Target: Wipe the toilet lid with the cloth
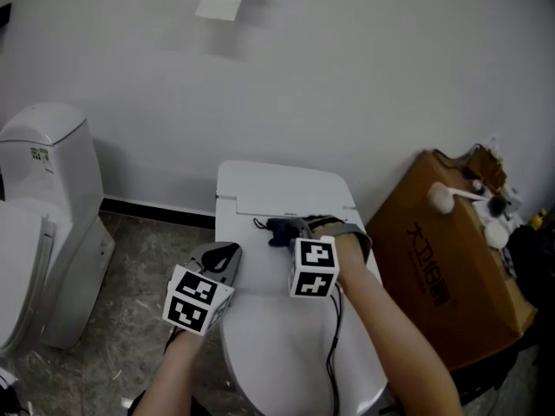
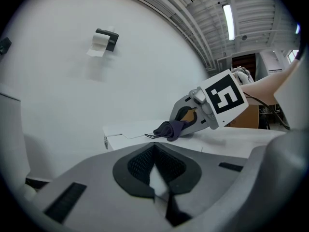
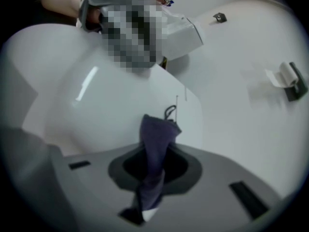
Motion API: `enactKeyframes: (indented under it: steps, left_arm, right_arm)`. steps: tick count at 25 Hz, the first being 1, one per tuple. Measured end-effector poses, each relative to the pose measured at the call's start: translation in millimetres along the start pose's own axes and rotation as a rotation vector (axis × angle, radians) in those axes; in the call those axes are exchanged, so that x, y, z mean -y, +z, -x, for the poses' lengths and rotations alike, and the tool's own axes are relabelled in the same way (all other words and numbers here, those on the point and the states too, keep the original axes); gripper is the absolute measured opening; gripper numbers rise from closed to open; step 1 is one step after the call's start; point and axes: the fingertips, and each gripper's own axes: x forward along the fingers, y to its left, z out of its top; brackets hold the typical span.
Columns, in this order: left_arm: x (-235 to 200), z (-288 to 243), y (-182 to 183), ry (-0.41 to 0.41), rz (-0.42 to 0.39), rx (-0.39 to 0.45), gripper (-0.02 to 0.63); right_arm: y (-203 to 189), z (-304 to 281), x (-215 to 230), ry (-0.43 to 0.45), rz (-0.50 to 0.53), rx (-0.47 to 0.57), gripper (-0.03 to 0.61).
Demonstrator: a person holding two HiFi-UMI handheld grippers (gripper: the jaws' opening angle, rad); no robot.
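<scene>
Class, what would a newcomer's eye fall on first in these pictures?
The dark cloth, pinched in the right tongs, stands out against the white toilet lid at centre. The left tongs are just left of them, and a brown cardboard box stands at right.

- The toilet lid [image 1: 286, 354] lies in the middle, with the tank [image 1: 277, 189] behind it, against the wall [image 1: 347, 76].
- The right gripper [image 1: 290, 229] sits over the rear of the lid with the cloth [image 1: 279, 230] between its jaws; the cloth seems to rest on the lid just before the tank.
- The left gripper [image 1: 231, 251] is left of the right gripper, at the lid's left edge.
- A second toilet [image 1: 48, 198] stands on the floor [image 1: 139, 258] at far left, well apart.
- A cardboard box [image 1: 434, 267] stands right of the lid.
- A paper holder [image 1: 221, 3] is on the wall above the tank.
</scene>
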Motion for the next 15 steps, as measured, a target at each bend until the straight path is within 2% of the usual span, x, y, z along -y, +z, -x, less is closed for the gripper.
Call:
enactKeyframes:
  steps: [8, 15]
  left_arm:
    - [1, 1, 0, -0.006, 0.006, -0.001, 0.016]
    - [0, 1, 3, 0.006, 0.014, 0.015, 0.017]
  right_arm:
    - [4, 24, -26, 0.023, 0.003, 0.023, 0.063]
    - [7, 41, -43, -0.002, 0.003, 0.049, 0.063]
